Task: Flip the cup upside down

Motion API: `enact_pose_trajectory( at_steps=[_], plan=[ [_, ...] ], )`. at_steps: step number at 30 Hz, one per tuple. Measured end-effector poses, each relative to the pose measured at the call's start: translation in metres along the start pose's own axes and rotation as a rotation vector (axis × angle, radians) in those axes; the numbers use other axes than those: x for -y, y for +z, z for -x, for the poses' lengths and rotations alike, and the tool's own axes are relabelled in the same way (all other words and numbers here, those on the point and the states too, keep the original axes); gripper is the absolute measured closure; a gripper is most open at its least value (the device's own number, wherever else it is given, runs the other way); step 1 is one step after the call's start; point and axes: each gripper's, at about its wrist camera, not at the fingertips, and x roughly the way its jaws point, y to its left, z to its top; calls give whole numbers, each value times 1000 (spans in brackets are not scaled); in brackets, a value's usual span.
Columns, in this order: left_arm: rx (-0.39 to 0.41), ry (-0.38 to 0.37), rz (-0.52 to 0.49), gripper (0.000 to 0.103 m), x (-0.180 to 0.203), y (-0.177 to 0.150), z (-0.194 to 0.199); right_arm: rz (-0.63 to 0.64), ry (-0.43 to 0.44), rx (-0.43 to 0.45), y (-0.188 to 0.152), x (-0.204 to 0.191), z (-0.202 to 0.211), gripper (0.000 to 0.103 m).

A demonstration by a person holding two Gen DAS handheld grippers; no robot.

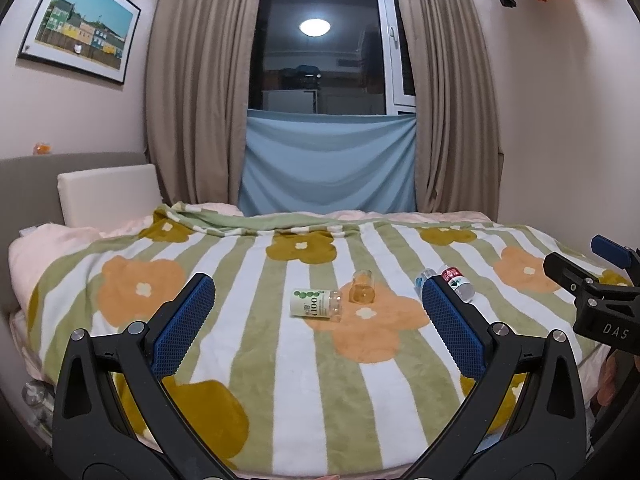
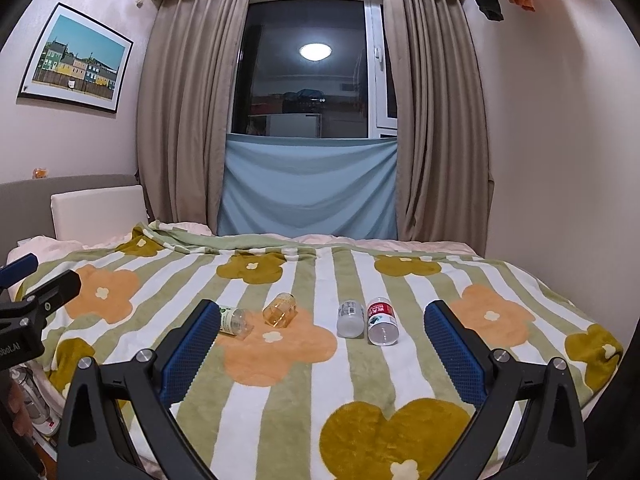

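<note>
Left wrist view. Left gripper (image 1: 318,300) is held above the near part of the bed, jaws spread wide, nothing between the blue pads (image 1: 184,326). Blanket (image 1: 280,360) is striped green and white with orange and mustard flowers. Four cups lie on their sides on it. Green-label cup (image 1: 316,303) lies across the view, mouth to the right. Amber cup (image 1: 361,288) lies just beside it on the right, partly on an orange flower; whether they touch, cannot tell. Red-label cup (image 1: 456,280) and a clear cup (image 1: 422,280) lie further right, the clear one partly hidden behind the right pad. Right gripper (image 1: 592,276) enters at the right edge; its opening is not readable from here. Behind: curtains (image 1: 192,92), dark window (image 1: 320,40), blue cloth (image 1: 328,164), framed print (image 1: 80,20).

Right wrist view. Right gripper (image 2: 318,332) is over the blanket (image 2: 320,400), jaws wide apart and holding nothing. Amber cup (image 2: 280,310) lies tilted, mouth toward the camera, at the edge of an orange flower. Green-label cup (image 2: 235,320) is just left of it, partly behind the left pad. Clear cup (image 2: 350,318) and red-label cup (image 2: 382,320) lie side by side between the pads, close together, well apart from the amber cup. Part of the left gripper (image 2: 36,292) shows at the left edge.
</note>
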Motion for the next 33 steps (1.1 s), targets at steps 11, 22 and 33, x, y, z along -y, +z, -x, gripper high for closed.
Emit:
enact_pose_trajectory(
  at_steps=[11, 22, 33],
  plan=[
    [-3, -4, 6, 0, -3, -3, -1, 1, 6, -4, -2, -2, 0, 1],
    [-5, -3, 3, 0, -6, -4, -1, 2, 2, -4, -2, -2, 1, 1],
    [10, -3, 5, 0, -8, -5, 0, 6, 1, -8, -2, -2, 0, 1]
  ],
)
